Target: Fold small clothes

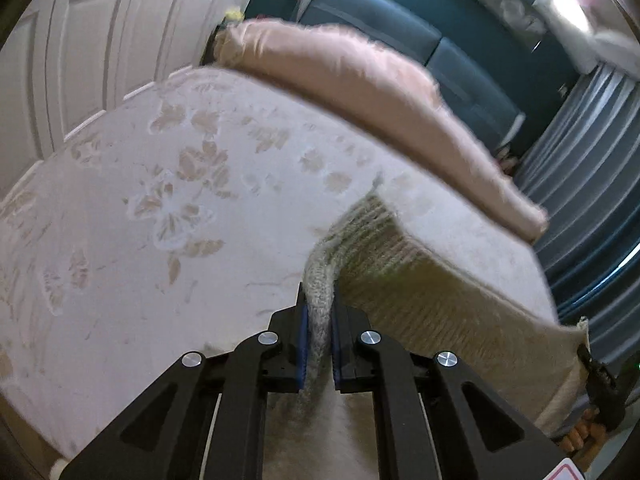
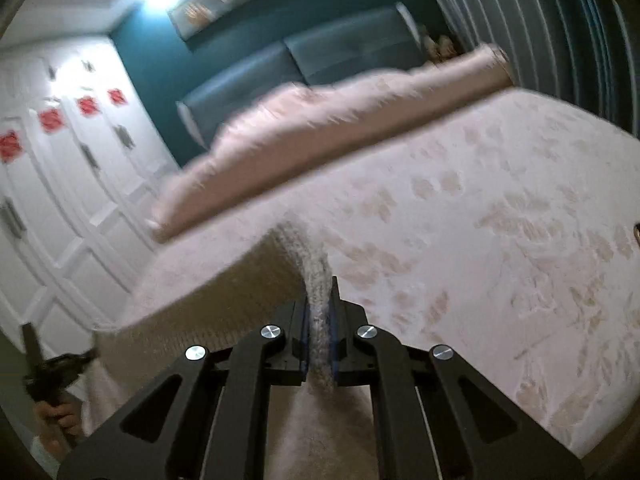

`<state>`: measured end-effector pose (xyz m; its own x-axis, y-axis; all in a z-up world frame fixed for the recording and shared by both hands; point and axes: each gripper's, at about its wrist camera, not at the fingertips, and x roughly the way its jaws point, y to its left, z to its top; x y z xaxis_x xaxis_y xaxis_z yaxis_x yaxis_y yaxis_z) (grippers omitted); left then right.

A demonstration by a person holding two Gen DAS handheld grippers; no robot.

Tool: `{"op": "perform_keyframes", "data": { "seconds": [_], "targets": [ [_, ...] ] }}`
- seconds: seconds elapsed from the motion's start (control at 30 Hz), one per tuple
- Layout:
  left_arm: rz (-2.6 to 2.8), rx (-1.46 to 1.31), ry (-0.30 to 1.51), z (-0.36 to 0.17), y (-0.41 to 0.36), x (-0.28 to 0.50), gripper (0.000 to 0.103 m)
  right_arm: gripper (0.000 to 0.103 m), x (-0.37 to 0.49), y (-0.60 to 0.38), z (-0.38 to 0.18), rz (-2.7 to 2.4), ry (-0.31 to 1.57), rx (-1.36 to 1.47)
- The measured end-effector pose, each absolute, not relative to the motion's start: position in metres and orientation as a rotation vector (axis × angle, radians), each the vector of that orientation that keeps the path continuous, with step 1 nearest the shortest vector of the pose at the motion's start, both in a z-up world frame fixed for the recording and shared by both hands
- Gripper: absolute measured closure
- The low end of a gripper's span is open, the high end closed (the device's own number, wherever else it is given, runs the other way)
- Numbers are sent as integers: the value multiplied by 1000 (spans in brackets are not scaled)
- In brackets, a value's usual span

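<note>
A beige ribbed knit garment (image 1: 420, 280) hangs stretched above the bed between both grippers. My left gripper (image 1: 319, 320) is shut on one bunched corner of it. My right gripper (image 2: 319, 320) is shut on the other bunched corner; the garment (image 2: 208, 304) spreads to the left in the right wrist view. The right gripper also shows at the far right edge of the left wrist view (image 1: 600, 376), and the left gripper at the far left of the right wrist view (image 2: 52, 364). The views are motion-blurred.
A bed with a pale floral cover (image 1: 160, 184) lies below. A long pink pillow (image 1: 360, 92) lies across its far side. A teal headboard (image 2: 300, 64), white panelled wardrobe doors (image 2: 60, 160) and grey curtains (image 1: 580, 152) surround the bed.
</note>
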<state>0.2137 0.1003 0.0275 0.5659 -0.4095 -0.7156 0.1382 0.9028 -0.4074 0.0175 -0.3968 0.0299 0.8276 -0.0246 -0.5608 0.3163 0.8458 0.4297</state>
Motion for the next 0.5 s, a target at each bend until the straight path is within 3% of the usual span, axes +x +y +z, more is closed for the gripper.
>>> {"op": "perform_keyframes", "data": {
  "seconds": [0.13, 0.2, 0.43, 0.5],
  "targets": [
    [-233, -204, 1094, -57, 87, 230, 95, 97, 63, -401, -75, -275, 868, 541],
    [-224, -207, 1090, -77, 91, 227, 93, 96, 65, -402, -93, -277, 904, 556],
    [-177, -101, 995, -25, 85, 198, 85, 90, 22, -375, -12, -213, 727, 542],
    [-207, -139, 939, 3, 82, 171, 75, 90, 6, -337, 2, -111, 727, 518]
  ]
}}
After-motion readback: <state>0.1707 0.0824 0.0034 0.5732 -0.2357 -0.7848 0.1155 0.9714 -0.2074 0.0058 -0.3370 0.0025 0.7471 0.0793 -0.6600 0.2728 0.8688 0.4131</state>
